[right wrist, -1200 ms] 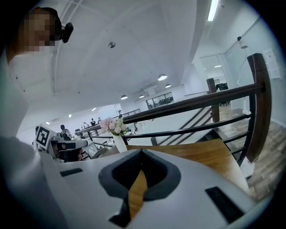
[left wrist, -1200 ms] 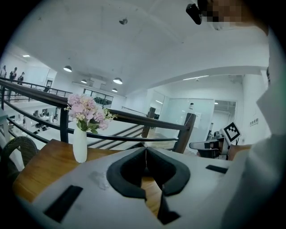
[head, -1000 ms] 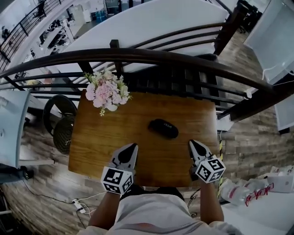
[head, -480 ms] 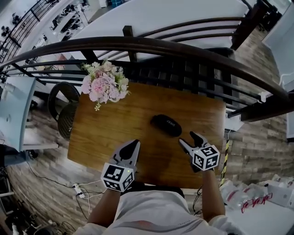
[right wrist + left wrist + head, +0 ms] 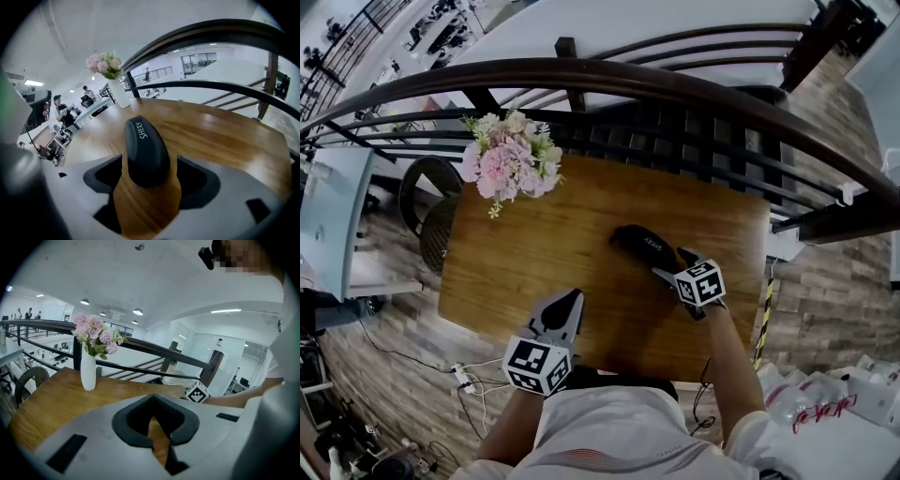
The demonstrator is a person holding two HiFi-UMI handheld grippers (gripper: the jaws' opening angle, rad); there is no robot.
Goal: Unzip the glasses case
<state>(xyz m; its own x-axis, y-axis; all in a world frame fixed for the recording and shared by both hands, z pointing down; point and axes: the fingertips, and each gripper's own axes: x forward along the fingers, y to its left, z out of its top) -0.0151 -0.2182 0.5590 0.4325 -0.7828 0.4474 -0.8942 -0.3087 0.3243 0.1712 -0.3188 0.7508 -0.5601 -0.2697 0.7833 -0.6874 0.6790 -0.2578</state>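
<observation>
Now the right tongs (image 5: 671, 263) are on the move: a second ago they sat clenched by the table's near edge, and now they have swung forward and dipped down over the glasses case (image 5: 636, 242). Their jaws are opening as they arrive. In the right gripper view, the right tongs (image 5: 149, 177) straddle the near end of the case (image 5: 145, 145), one jaw on either side. There is clear wood showing between pads and shell, so nothing is gripped yet.

Meanwhile the left tongs (image 5: 566, 306) have hardly budged. They hang over the near edge of the table (image 5: 534, 253), left of centre. The left gripper view shows them clenched tip to tip (image 5: 153, 398) with nothing between them.

The case itself hasn't shifted. It lies flat and still zipped, a little right of the table's middle and well clear of every edge. Its long axis runs slantwise toward the near right corner. The vase of pink flowers (image 5: 508, 165) stays up at the far left corner, out of the way.

So the approach is done and the pinning grip looks next. My read is that the right tongs will clamp the case to steady it, leaving the left to come in for the zipper pull. No view shows that pull yet.
</observation>
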